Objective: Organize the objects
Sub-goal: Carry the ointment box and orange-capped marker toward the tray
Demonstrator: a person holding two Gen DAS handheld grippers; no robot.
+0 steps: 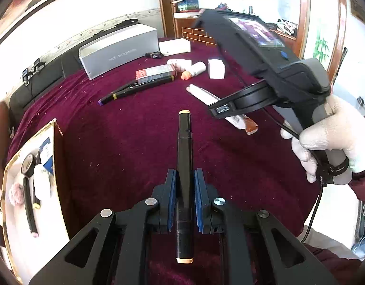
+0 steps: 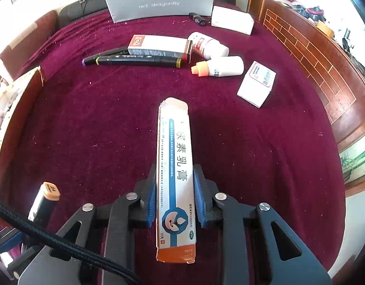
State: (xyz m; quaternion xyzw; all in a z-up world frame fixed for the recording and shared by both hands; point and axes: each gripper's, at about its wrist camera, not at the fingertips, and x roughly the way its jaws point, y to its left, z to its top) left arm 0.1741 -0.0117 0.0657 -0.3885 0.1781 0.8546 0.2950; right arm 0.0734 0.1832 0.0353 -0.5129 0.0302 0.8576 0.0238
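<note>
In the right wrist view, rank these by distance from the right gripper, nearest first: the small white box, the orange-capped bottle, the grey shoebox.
1. Small white box: ahead to the right of the right gripper, which holds the long ointment carton.
2. Orange-capped bottle: lying further back, just beyond that box.
3. Grey shoebox: at the far edge of the maroon cloth.

Cloth (image 2: 99,130) ahead was open; markers (image 2: 135,60), bottles (image 2: 220,67), small box (image 2: 256,84) crowded the far side.
</note>
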